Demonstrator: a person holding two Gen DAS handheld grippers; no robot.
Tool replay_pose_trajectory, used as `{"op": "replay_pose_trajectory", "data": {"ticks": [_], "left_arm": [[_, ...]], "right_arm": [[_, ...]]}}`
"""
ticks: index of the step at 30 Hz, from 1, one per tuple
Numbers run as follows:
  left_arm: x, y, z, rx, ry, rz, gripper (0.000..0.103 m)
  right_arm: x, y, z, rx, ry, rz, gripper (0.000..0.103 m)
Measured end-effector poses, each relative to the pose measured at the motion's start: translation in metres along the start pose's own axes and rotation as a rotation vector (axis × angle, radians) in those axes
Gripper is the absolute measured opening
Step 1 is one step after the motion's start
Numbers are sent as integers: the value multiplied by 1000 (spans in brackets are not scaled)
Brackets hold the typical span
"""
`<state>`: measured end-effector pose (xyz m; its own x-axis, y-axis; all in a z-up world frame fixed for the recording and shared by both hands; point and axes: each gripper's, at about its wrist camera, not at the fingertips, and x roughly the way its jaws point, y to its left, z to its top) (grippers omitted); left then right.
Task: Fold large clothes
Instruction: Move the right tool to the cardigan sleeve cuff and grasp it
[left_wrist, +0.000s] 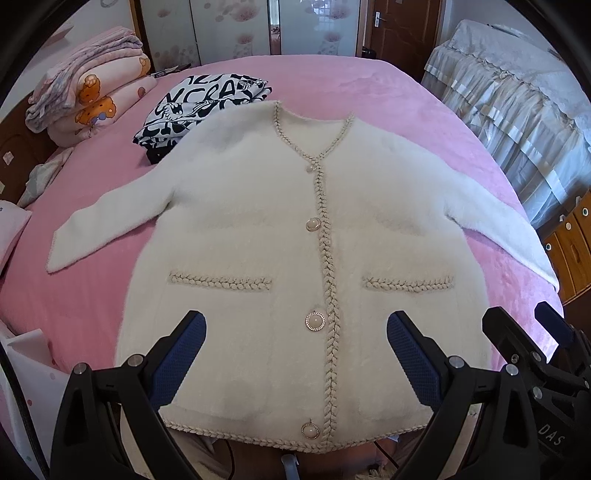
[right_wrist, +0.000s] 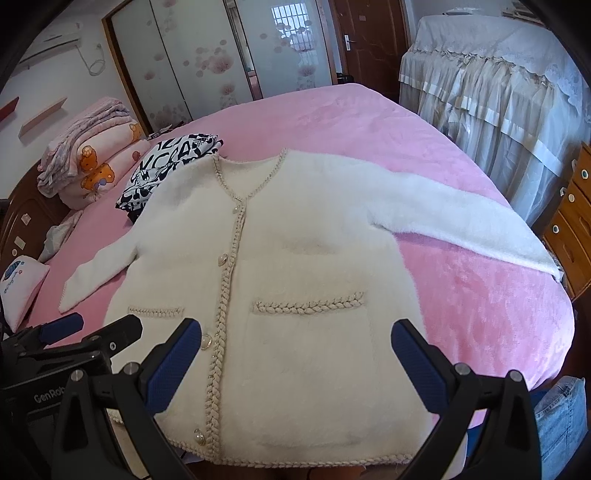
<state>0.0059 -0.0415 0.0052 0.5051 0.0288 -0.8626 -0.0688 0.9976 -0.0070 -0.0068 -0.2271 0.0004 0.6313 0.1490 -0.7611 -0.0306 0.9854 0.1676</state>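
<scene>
1. Right wrist view alone shows you jeans (right_wrist: 561, 417) beside your right gripper (right_wrist: 295, 358), jaws spread, empty.
2. Left gripper (left_wrist: 295, 350) likewise gapes over the cardigan (left_wrist: 295, 229); its hem lies nearest, bare pink bed (left_wrist: 369, 88) beyond.

Soft, even daylight; sharp focus; strong fisheye bending, black vignetted corners.

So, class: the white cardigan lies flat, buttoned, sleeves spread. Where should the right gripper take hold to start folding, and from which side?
Probably the cuff end of the right-hand sleeve, approached from the bed's right edge. It lies straight and free on the pink bedspread, so the open right gripper can pinch it.
</scene>
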Motion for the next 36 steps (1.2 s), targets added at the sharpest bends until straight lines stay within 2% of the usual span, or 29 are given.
{"op": "replay_pose_trajectory", "data": {"ticks": [6, 15, 20, 26, 31, 36], "left_arm": [[1, -6, 9, -19, -16, -37, 97], [-6, -36, 31, 48, -102, -7, 97], [-5, -59, 48, 78, -137, 20, 97], [5, -84, 66, 99, -130, -51, 97], [10, -104, 75, 132, -139, -168, 97], [16, -127, 82, 184, -145, -176, 97]], "right_arm": [[-2, -9, 9, -5, -35, 2, 103], [-3, -29, 29, 0, -82, -2, 103], [-8, -49, 45, 18, -123, -38, 103], [-15, -77, 59, 46, -172, -89, 103], [-11, -104, 64, 78, -181, -144, 103], [2, -146, 64, 164, -155, -204, 103]]}}
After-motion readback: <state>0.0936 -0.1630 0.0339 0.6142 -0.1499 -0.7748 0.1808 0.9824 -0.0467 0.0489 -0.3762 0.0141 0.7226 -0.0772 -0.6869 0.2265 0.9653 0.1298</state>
